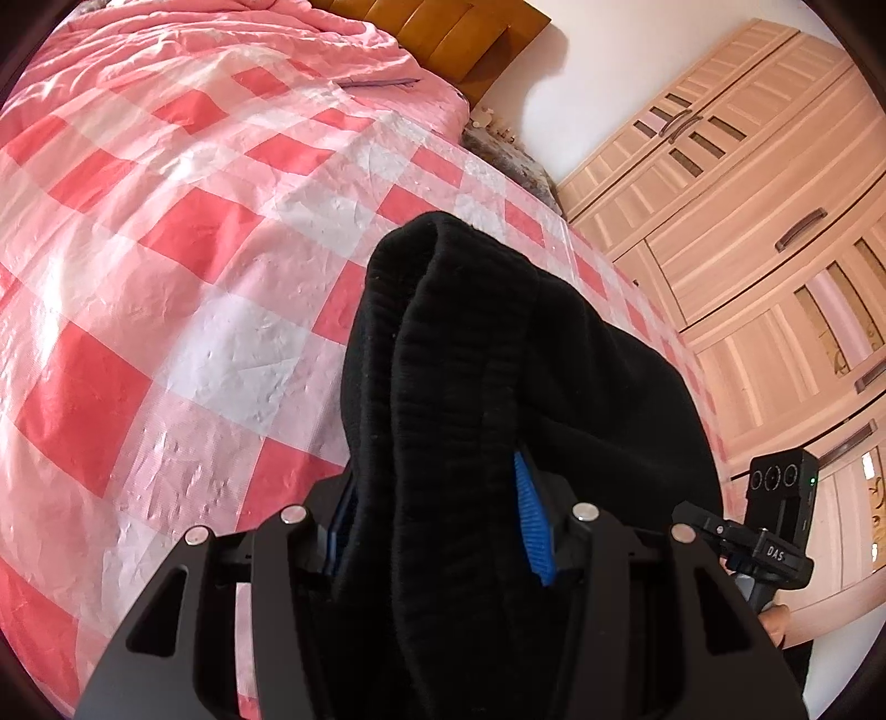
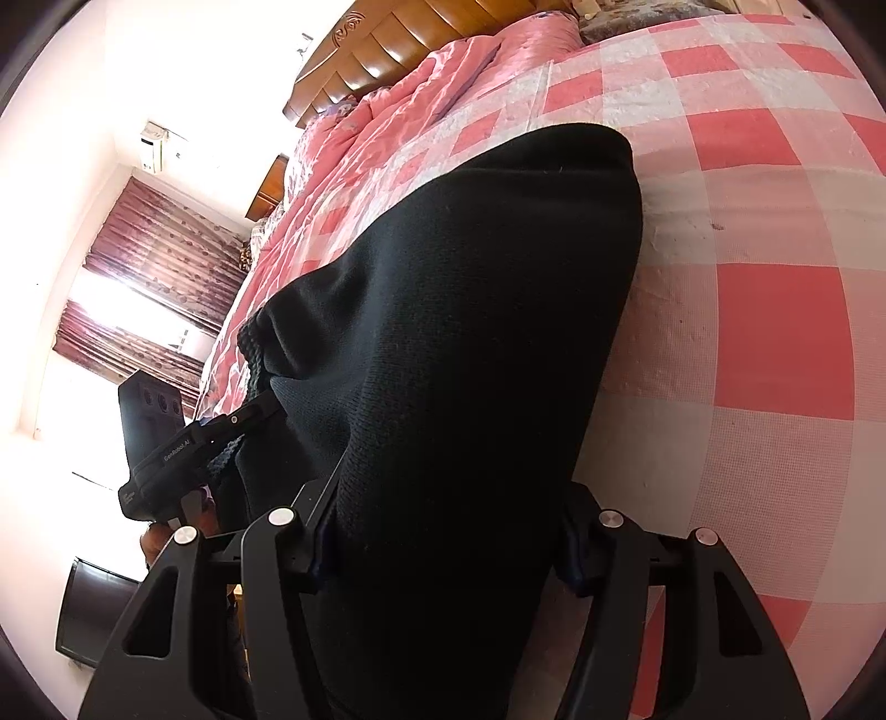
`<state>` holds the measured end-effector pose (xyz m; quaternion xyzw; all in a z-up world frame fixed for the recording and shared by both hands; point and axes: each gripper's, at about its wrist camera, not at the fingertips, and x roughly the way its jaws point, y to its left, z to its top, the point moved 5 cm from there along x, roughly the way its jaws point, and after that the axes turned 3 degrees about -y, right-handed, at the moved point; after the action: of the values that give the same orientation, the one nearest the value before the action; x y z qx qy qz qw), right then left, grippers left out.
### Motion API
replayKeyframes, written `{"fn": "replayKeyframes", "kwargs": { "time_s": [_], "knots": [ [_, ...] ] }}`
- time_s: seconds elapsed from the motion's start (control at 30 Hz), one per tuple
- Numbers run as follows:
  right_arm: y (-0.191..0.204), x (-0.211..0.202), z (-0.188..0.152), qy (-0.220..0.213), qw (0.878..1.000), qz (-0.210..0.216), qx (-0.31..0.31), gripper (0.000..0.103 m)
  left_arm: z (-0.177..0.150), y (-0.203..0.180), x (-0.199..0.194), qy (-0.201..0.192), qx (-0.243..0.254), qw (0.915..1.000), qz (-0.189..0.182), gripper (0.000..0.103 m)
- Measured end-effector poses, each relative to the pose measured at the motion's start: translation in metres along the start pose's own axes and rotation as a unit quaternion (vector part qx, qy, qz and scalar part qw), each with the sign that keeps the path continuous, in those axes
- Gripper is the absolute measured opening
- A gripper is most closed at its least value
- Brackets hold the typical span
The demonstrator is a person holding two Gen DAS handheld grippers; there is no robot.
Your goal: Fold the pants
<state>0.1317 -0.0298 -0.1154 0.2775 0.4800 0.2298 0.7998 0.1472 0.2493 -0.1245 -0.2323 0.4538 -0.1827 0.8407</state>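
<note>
Black knit pants (image 1: 470, 332) hang bunched over a red-and-white checked bed cover (image 1: 194, 249). My left gripper (image 1: 437, 504) is shut on the thick ribbed waistband, and one blue pad (image 1: 534, 526) shows pressed against the cloth. In the right wrist view the same pants (image 2: 470, 277) fill the middle. My right gripper (image 2: 443, 548) is shut on a wide fold of them, its pads mostly hidden by fabric. Each gripper's housing shows in the other's view, the right one (image 1: 781, 482) at the right edge and the left one (image 2: 160, 459) at the left edge beside the waistband.
A crumpled pink quilt (image 1: 166, 44) lies at the head of the bed below a wooden headboard (image 2: 387, 50). A light wooden wardrobe (image 1: 747, 194) stands along the bed's right side. Patterned curtains (image 2: 155, 266) and a dark screen (image 2: 94, 615) are on the opposite side.
</note>
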Motion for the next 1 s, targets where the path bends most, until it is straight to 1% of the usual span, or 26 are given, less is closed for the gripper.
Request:
{"fn": "replayKeyframes", "kwargs": {
  "time_s": [0.07, 0.17, 0.27, 0.37, 0.43, 0.5, 0.57, 0.6, 0.63, 0.67, 0.7, 0.73, 0.77, 0.8, 0.83, 0.87, 0.9, 0.93, 0.97, 1.0],
  "knots": [
    [0.004, -0.003, 0.000, -0.004, 1.000, -0.006, -0.010, 0.059, 0.000, 0.001, -0.002, -0.003, -0.008, 0.9999, -0.012, 0.047],
    [0.013, -0.016, 0.004, -0.017, 0.999, 0.000, -0.028, 0.056, 0.002, -0.001, -0.011, -0.012, -0.028, 0.9984, -0.048, 0.042],
    [0.023, -0.036, 0.011, -0.036, 0.997, -0.010, -0.061, 0.054, 0.005, -0.023, -0.021, -0.019, -0.018, 0.9969, -0.074, 0.040],
    [0.015, -0.057, 0.021, -0.051, 0.996, -0.023, -0.066, 0.054, 0.008, -0.059, -0.022, -0.024, 0.008, 0.9955, -0.091, 0.040],
    [0.005, -0.070, 0.031, -0.060, 0.996, -0.031, -0.062, 0.053, 0.012, -0.078, -0.013, -0.020, 0.018, 0.9946, -0.101, 0.040],
    [-0.014, -0.081, 0.046, -0.058, 0.996, -0.042, -0.048, 0.054, 0.018, -0.095, 0.004, -0.011, 0.019, 0.9938, -0.109, 0.040],
    [-0.031, -0.081, 0.054, -0.053, 0.997, -0.048, -0.032, 0.054, 0.024, -0.109, 0.022, -0.001, 0.029, 0.9941, -0.105, 0.040],
    [-0.042, -0.075, 0.055, -0.042, 0.998, -0.050, -0.020, 0.054, 0.026, -0.112, 0.036, 0.009, 0.021, 0.9948, -0.099, 0.040],
    [-0.054, -0.066, 0.053, -0.024, 0.998, -0.055, -0.014, 0.056, 0.027, -0.109, 0.049, 0.025, 0.006, 0.9957, -0.089, 0.040],
    [-0.062, -0.061, 0.051, -0.018, 0.998, -0.062, -0.010, 0.059, 0.027, -0.106, 0.057, 0.033, 0.000, 0.9965, -0.076, 0.043],
    [-0.073, -0.057, 0.049, -0.012, 0.997, -0.071, -0.002, 0.065, 0.027, -0.094, 0.069, 0.044, -0.013, 0.9977, -0.049, 0.046],
    [-0.076, -0.058, 0.049, -0.014, 0.997, -0.077, -0.001, 0.079, 0.024, -0.084, 0.075, 0.051, -0.029, 0.9976, -0.038, 0.058],
    [-0.076, -0.063, 0.049, -0.026, 0.995, -0.094, -0.007, 0.085, 0.021, -0.076, 0.076, 0.046, -0.043, 0.9975, -0.033, 0.066],
    [-0.071, -0.075, 0.051, -0.056, 0.991, -0.120, -0.022, 0.093, 0.020, -0.075, 0.069, 0.028, -0.042, 0.9981, -0.034, 0.070],
    [-0.065, -0.085, 0.053, -0.081, 0.986, -0.140, -0.033, 0.093, 0.021, -0.077, 0.058, 0.003, -0.041, 0.9984, -0.038, 0.079],
    [-0.055, -0.100, 0.054, -0.117, 0.980, -0.156, -0.045, 0.093, 0.024, -0.079, 0.033, -0.062, -0.049, 0.9965, -0.028, 0.087],
    [-0.047, -0.110, 0.054, -0.142, 0.978, -0.144, -0.048, 0.094, 0.027, -0.081, 0.006, -0.133, -0.064, 0.9886, -0.028, 0.091],
    [-0.037, -0.118, 0.053, -0.163, 0.981, -0.098, -0.042, 0.094, 0.026, -0.086, -0.014, -0.181, -0.074, 0.9791, -0.054, 0.102],
    [-0.031, -0.121, 0.052, -0.168, 0.985, -0.040, -0.028, 0.094, 0.026, -0.094, -0.030, -0.213, -0.081, 0.9674, -0.110, 0.101],
    [-0.025, -0.119, 0.050, -0.154, 0.986, 0.059, 0.001, 0.099, 0.026, -0.113, -0.033, -0.191, -0.079, 0.9581, -0.198, 0.101]
  ]
}}
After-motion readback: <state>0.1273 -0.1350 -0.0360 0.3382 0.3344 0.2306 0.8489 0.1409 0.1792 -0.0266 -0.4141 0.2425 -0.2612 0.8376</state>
